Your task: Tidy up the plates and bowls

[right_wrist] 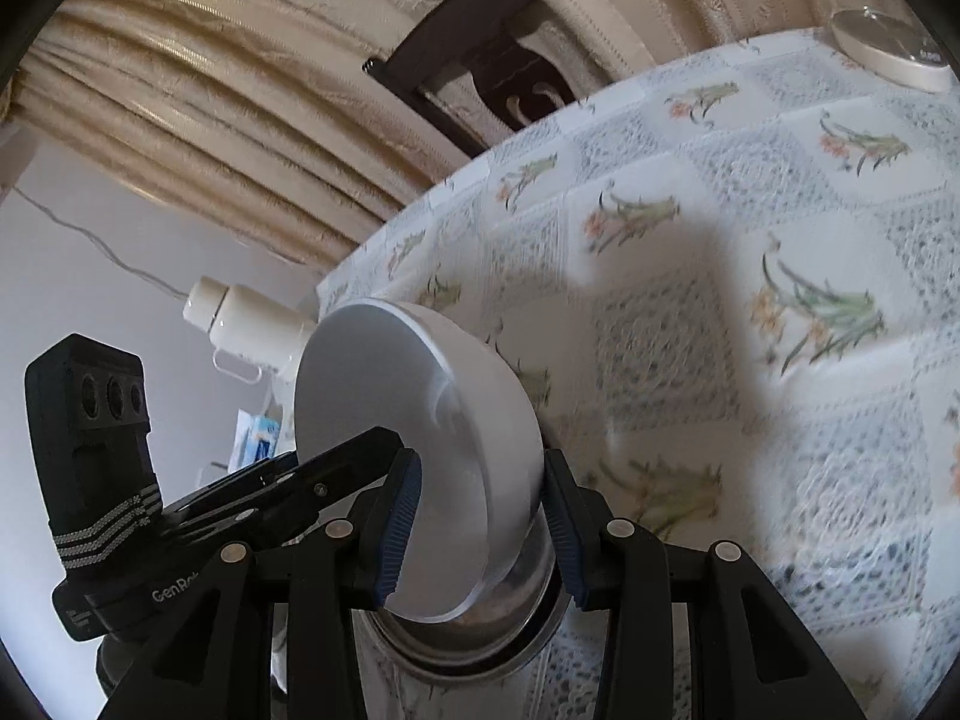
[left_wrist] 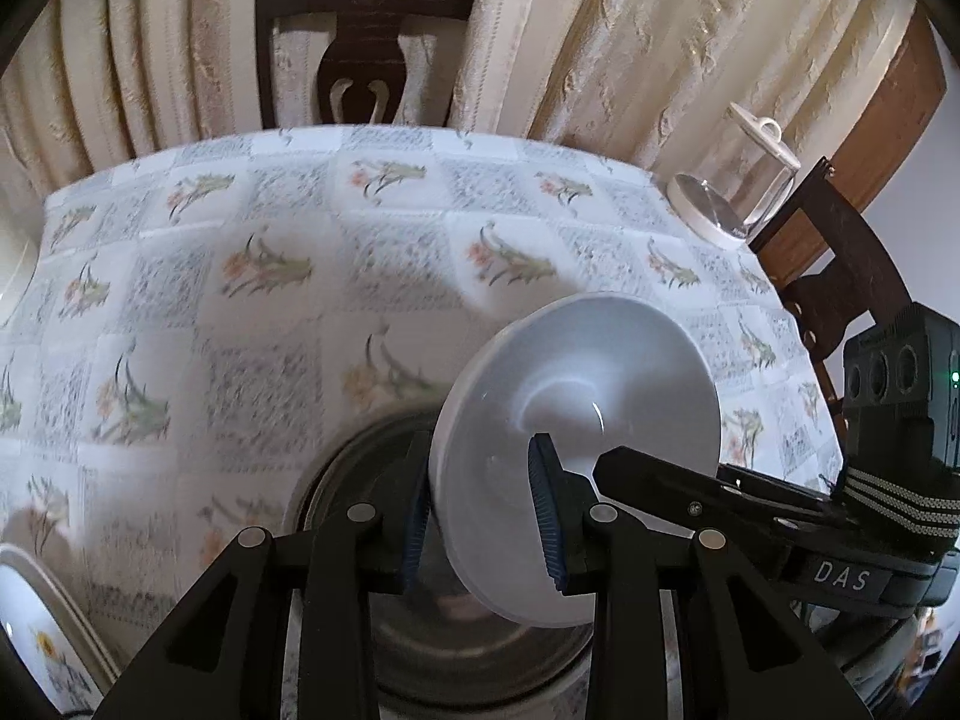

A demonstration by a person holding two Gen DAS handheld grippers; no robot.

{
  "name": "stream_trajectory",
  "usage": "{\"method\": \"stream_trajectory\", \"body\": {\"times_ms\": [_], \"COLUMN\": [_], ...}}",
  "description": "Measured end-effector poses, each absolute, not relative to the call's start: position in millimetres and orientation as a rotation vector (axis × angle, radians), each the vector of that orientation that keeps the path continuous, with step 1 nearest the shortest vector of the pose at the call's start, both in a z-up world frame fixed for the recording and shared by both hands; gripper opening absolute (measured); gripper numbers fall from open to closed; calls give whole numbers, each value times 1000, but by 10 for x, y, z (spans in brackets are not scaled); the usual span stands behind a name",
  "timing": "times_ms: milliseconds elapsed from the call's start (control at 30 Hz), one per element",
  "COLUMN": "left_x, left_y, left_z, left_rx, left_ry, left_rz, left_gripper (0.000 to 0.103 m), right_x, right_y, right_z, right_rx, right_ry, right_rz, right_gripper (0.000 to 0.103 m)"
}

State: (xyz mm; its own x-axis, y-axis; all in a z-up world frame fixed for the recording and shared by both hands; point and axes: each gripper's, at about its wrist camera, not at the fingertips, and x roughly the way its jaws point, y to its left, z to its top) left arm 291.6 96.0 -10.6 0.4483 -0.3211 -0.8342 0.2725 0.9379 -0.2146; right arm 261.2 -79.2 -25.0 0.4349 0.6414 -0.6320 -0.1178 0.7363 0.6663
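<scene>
One white ceramic bowl [left_wrist: 576, 420] hangs tilted between both tools, above a single steel bowl [left_wrist: 480, 660] on the table: the left gripper [left_wrist: 483, 516] and right gripper [right_wrist: 480, 525] each pinch its rim on opposite sides. Glazed, rigid and breakable, it looks slippery, so rim grips seem wise. Farther off: one patterned plate [left_wrist: 42, 648], one lidded glass jar [left_wrist: 759, 174], two chairs [left_wrist: 360, 42].

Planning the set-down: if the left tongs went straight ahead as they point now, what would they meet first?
Likely the tablecloth: the left tongs grip the white bowl above a metal bowl, and nothing stands ahead before the chair. Blur leaves depth unclear.
</scene>
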Motion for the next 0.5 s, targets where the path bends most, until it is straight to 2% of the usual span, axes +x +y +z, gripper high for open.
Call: {"method": "stream_trajectory", "body": {"times_ms": [400,500], "left_x": [2683,2658], "left_y": [1173,1189], "left_z": [-397,-465], "left_rx": [-90,-87], "left_ry": [1112,1130], "left_rz": [-357,-354], "left_gripper": [32,32], "right_x": [2538,2542], "right_y": [-548,-511], "right_z": [-358,-374], "right_rx": [525,518], "right_ry": [1071,1067], "right_rz": [472,467], "right_gripper": [46,56]}}
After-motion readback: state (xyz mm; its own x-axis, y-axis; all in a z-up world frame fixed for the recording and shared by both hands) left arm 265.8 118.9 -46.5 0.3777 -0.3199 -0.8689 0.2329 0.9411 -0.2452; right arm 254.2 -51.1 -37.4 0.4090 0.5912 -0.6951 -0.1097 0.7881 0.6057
